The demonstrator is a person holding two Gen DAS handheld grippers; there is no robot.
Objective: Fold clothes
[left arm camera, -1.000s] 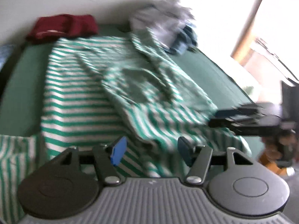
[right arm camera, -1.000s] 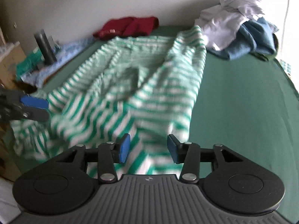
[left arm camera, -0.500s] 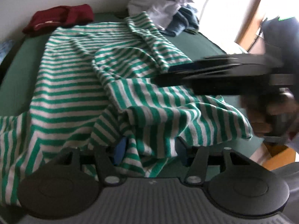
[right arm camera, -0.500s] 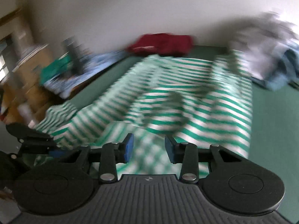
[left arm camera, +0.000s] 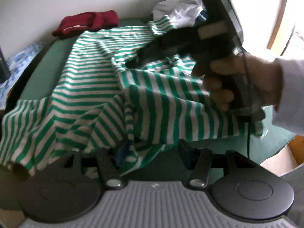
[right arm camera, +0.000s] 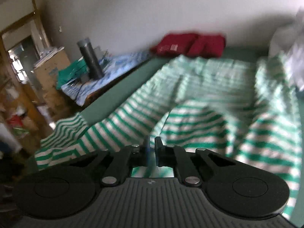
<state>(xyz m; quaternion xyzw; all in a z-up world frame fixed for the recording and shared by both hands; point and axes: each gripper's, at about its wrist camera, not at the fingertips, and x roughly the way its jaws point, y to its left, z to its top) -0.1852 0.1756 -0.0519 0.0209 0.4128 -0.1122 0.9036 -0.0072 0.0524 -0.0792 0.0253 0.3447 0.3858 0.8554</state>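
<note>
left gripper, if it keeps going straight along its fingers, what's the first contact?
Most likely the striped shirt: a bunched fold already lies between the left gripper's open fingers. Green table underneath; depth unclear.

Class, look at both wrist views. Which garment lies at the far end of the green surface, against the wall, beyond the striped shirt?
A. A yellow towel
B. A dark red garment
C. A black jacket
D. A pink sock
B. A dark red garment lies bunched at the wall end of the green surface, just past the far edge of the green-and-white striped shirt; the right wrist view shows it there too.
</note>
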